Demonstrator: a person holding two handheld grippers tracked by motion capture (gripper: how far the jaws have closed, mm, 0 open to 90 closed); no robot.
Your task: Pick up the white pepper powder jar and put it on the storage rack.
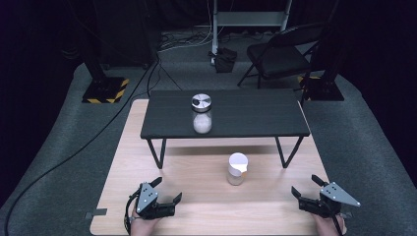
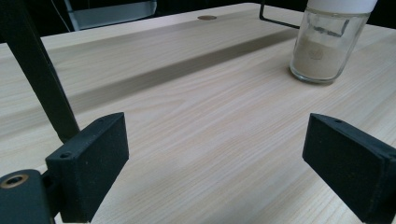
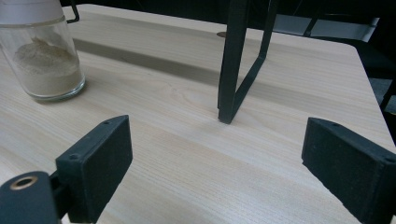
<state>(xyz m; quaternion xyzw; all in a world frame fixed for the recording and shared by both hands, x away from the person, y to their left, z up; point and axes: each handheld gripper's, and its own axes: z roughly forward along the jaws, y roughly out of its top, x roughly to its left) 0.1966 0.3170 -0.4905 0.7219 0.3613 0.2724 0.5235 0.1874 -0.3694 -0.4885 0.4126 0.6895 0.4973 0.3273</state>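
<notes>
White-lidded glass jar (image 1: 236, 169) on wooden table (image 1: 206, 196): rigid, smooth, likely slippery, breakable, part-filled with powder. Best grasp around straight glass wall below lid. Left gripper (image 1: 168, 191), right gripper (image 1: 305, 189) both spread wide, empty.

No readable text, labels, brands or numbers on any surface.

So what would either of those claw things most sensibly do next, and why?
Probably the right gripper should ease forward and inward toward the white-lidded jar. Both it and the left gripper rest near the wooden table's front edge with jaws wide open and empty. That jar stands free between them. The silver-lidded jar sits farther off on the black raised shelf.
</notes>
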